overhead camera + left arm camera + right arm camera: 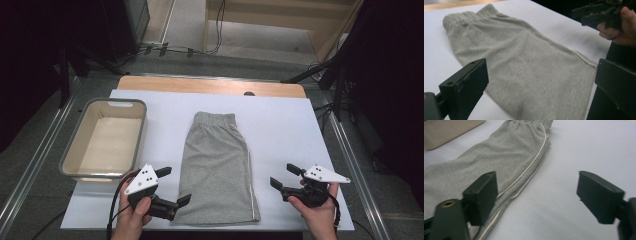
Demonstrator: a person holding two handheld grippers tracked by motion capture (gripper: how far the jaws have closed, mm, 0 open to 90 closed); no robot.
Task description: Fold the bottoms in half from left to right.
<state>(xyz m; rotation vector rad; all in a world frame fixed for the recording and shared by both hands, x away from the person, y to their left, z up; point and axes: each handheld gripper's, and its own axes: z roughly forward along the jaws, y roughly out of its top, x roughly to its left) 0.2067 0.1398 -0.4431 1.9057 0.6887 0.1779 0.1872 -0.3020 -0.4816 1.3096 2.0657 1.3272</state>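
Grey shorts (216, 167) folded lengthwise lie flat in the middle of the white sheet (280, 125), waistband at the far end, a white stripe along the right edge. My left gripper (175, 185) hovers by the shorts' near left corner, jaws wide open and empty; its view looks across the shorts (524, 65) toward the other hand's gripper (599, 15). My right gripper (285, 176) sits to the right of the shorts, apart from them, jaws open with nothing between them. Its view shows the shorts (499, 162) with the stripe running past its left jaw.
A beige plastic bin (106, 140), empty, stands on the left of the table; its corner (449, 132) appears in the right gripper view. Bare white sheet lies right of the shorts. Wooden table edge (210, 86) at the back, cables on the floor beyond.
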